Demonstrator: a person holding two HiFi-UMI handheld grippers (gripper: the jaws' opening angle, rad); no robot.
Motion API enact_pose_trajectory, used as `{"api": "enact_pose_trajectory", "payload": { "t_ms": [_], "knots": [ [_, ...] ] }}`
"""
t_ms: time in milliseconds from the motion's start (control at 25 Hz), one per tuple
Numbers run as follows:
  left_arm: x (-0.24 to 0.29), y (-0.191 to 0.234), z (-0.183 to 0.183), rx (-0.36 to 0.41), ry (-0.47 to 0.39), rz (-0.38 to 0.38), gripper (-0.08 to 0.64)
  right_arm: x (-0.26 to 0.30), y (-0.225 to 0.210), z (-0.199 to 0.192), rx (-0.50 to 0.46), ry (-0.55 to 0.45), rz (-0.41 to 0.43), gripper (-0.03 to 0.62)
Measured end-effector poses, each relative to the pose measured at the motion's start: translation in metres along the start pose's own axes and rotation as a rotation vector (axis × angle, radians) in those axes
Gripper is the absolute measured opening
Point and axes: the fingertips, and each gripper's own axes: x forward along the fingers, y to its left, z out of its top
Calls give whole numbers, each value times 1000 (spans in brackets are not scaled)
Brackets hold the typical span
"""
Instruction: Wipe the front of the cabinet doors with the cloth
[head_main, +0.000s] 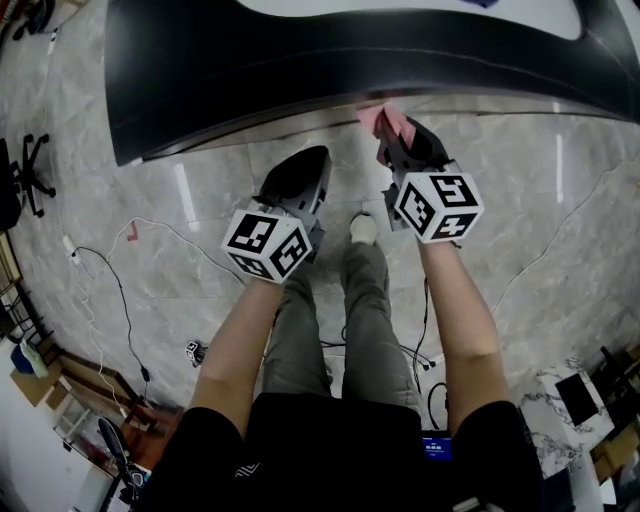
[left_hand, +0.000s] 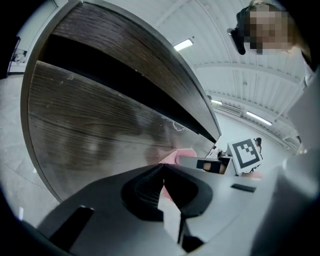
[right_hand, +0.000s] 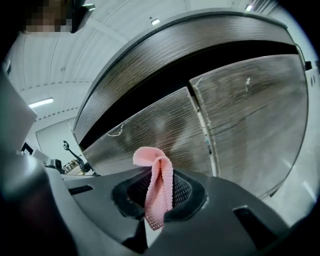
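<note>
The right hand-held gripper (right_hand: 158, 201) pinches the cloth (right_hand: 159, 182) close to the smeary cabinet doors (right_hand: 250, 120). The left hand-held gripper (left_hand: 163, 186) is pressed together, empty. Wiping looks mostly undone.

No legible words or numbers, only coded square markers on the left hand-held gripper (head_main: 308, 160) and right hand-held gripper (head_main: 402, 138).

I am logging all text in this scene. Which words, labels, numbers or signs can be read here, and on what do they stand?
No words or numbers can be read in any view.
Left marker cube: black-and-white square pattern, no letters.
Right marker cube: the same kind of pattern, no letters.
White mark on the shirt: too small to read.
</note>
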Motion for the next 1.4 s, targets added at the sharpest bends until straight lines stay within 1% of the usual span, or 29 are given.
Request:
{"api": "enact_pose_trajectory", "payload": {
  "t_ms": [200, 360, 520, 640, 840, 1160, 1400],
  "knots": [
    [14, -17, -6, 18, 9, -33, 9, -17, -29, 4, 21, -5, -47, 43],
    [8, -13, -9, 8, 6, -22, 9, -24, -24, 0, 32, -9, -43, 43],
    [-10, 2, -13, 4, 5, 4, 9, -20, 5, -11, 19, 9, 6, 43],
    [-27, 19, -17, -7, -2, 37, 9, -12, 31, -25, 9, 32, 46, 43],
    [-68, 53, -18, -13, -16, 91, 9, 11, 77, -45, -4, 70, 100, 43],
    [-128, 114, -25, -60, -45, 205, 9, 58, 143, -73, -51, 122, 184, 43],
    [-150, 140, -30, -80, -57, 239, 9, 89, 180, -91, -75, 159, 224, 43]
  ]
}}
